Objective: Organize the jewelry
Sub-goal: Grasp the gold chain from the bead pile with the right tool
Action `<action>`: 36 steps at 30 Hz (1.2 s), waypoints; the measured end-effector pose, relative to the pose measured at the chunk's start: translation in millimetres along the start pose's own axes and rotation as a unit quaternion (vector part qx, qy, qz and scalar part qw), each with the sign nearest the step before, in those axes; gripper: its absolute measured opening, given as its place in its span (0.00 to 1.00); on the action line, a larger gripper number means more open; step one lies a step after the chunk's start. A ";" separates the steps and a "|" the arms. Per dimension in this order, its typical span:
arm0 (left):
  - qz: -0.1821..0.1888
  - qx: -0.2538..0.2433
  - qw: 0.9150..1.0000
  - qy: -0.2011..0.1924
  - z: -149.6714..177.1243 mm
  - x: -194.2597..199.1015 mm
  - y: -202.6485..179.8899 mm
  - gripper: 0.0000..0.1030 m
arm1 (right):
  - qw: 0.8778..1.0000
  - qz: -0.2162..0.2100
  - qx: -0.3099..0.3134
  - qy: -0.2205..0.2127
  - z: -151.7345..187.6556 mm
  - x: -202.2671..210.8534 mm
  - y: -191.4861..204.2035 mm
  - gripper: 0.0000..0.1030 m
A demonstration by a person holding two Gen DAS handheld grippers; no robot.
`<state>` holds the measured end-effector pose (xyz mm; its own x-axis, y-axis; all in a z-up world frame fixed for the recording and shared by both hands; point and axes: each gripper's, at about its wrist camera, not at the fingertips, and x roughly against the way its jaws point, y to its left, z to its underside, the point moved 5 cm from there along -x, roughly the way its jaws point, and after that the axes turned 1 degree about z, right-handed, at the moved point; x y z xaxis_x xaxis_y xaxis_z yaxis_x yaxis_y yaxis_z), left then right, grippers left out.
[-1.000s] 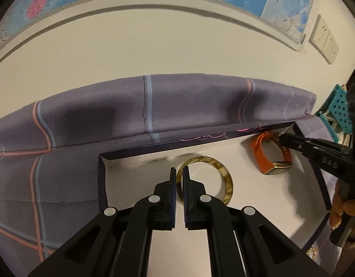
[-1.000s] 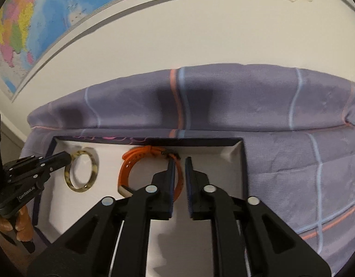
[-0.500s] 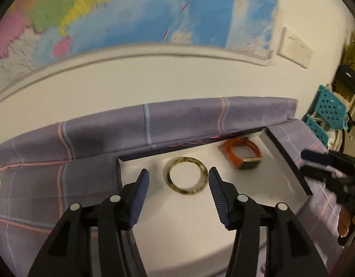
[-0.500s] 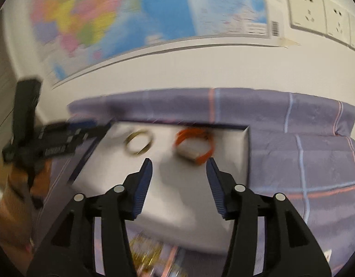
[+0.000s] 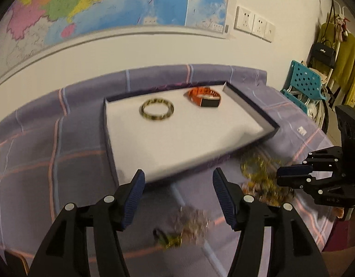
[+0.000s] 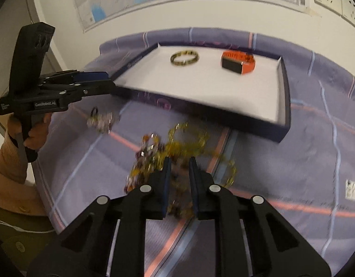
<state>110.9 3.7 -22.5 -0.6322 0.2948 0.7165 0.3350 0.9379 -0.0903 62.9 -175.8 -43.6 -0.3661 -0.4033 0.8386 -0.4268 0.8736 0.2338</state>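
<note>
Over the tangled gold chains (image 6: 189,147), the right claw (image 6: 179,168) is closing, nearly clenched, the left claw (image 5: 178,184) gaping empty; knotted strands risk dragging neighbouring pieces along.

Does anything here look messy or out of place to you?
Yes. The bangle and orange watch lie neatly in the tray, but a tangled heap of gold chains and a smaller jewelry clump sit loose on the purple cloth in front of it.

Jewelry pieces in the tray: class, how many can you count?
2: a ring-shaped bangle toward the tray's left, an orange band toward its right. No others visible inside.
</note>
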 end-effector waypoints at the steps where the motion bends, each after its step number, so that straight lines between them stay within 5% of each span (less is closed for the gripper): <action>1: 0.001 0.004 1.000 0.000 4.5 0.9 2.2 0.57 | 1.000 -0.003 -0.001 0.001 2.6 -0.5 1.5 0.16; 17: 0.004 0.035 0.999 -0.008 38.6 24.3 10.3 0.59 | 0.999 0.025 0.027 0.001 3.3 -8.8 16.1 0.21; 22: 0.003 0.036 0.999 -0.006 46.9 27.9 13.4 0.59 | 0.999 0.025 0.028 -0.008 0.1 -7.2 17.9 0.07; 36: 0.009 0.031 0.999 0.013 63.6 18.9 22.7 0.54 | 0.994 0.006 -0.037 -0.107 -30.4 67.4 0.6 0.07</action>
<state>62.1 42.3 -55.0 -0.6073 0.3079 0.7324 0.3016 0.9422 -0.1460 63.1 -194.1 28.0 -0.5417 -0.4347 0.7194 -0.3626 0.8930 0.2666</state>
